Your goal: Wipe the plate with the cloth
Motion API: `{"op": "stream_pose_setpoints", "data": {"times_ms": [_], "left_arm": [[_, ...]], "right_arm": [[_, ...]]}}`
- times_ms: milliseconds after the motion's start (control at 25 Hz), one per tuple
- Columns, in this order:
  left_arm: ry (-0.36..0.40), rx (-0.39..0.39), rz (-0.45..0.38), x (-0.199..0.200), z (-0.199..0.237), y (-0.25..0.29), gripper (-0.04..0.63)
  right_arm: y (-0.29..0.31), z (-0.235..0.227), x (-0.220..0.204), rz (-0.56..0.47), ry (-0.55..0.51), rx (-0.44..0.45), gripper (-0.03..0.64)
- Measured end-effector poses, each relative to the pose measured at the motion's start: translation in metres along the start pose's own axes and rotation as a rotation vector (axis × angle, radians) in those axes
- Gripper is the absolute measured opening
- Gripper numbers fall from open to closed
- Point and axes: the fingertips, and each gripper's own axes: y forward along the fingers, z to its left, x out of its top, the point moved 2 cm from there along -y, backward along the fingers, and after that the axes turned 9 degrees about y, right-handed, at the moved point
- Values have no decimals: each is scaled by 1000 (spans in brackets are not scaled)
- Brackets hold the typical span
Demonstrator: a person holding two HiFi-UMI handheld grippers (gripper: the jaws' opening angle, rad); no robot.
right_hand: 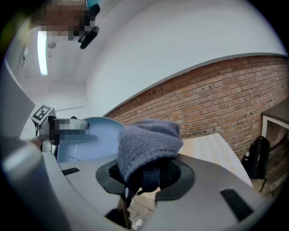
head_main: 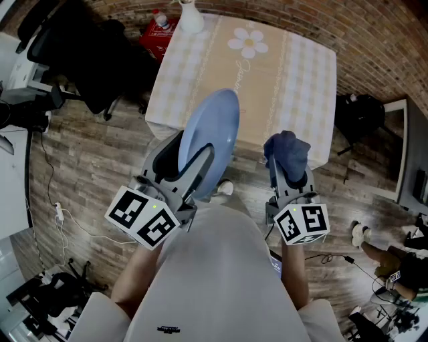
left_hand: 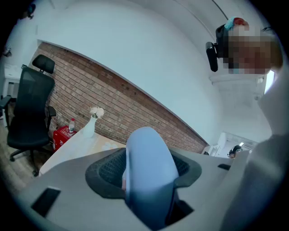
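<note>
My left gripper (head_main: pixel 194 170) is shut on the rim of a light blue plate (head_main: pixel 210 137), held up on edge in front of the table. In the left gripper view the plate (left_hand: pixel 146 173) stands edge-on between the jaws. My right gripper (head_main: pixel 289 175) is shut on a bunched dark blue-grey cloth (head_main: pixel 289 152), a short gap to the right of the plate and not touching it. The right gripper view has the cloth (right_hand: pixel 149 146) bulging over the jaws, with the plate's face (right_hand: pixel 90 140) to its left.
A table (head_main: pixel 301 73) with a checked cloth and a daisy print lies ahead. A white vase (head_main: pixel 189 17) stands at its far left corner, a red box (head_main: pixel 159 35) beside it. A black office chair (head_main: pixel 87 57) is at the left. Cables cross the wooden floor (head_main: pixel 87 180).
</note>
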Motion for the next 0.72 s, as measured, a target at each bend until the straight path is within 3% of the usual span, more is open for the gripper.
{"op": "stream_pose_setpoints", "data": {"times_ms": [240, 720], "left_arm": [[-16, -31, 5, -17, -23, -29, 253], [-20, -53, -9, -24, -36, -48, 253]], "right_arm": [[-36, 36, -9, -9, -3, 50, 144], [-58, 49, -11, -29, 4, 68, 146]]}}
